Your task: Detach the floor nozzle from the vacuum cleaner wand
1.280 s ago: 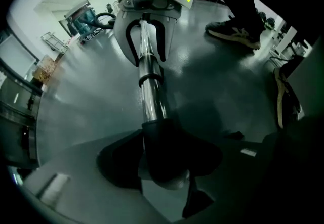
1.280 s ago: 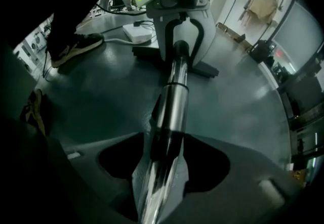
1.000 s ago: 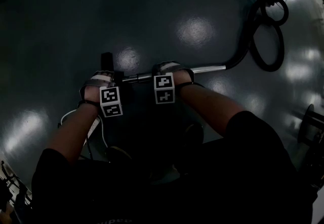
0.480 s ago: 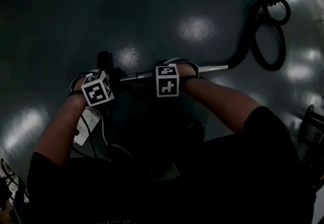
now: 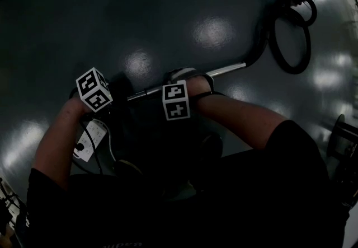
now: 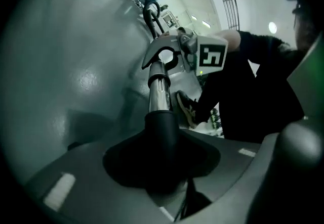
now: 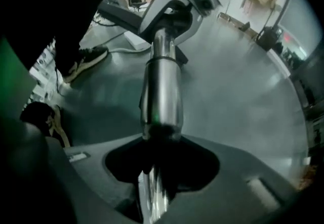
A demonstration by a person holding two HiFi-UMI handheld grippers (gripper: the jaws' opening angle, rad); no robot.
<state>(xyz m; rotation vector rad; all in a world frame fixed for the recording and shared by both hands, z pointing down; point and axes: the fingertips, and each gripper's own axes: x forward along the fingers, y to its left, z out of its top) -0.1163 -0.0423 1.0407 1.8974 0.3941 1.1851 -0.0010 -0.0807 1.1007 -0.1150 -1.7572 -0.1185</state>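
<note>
Slanting above a dark glossy floor point(image 5: 67, 23), a chrome metal vacuum cleaner wand point(image 5: 224, 69) is held by two grippers: the black plastic collar point(image 6: 162, 127) at its end is pinched by the left gripper point(image 6: 162, 170), the bare tube nearby by the right gripper point(image 7: 161, 167), both jaws having just been closing; a black looped hose point(image 5: 258, 45) is seen upper right, the floor nozzle itself lost in shadow
</note>
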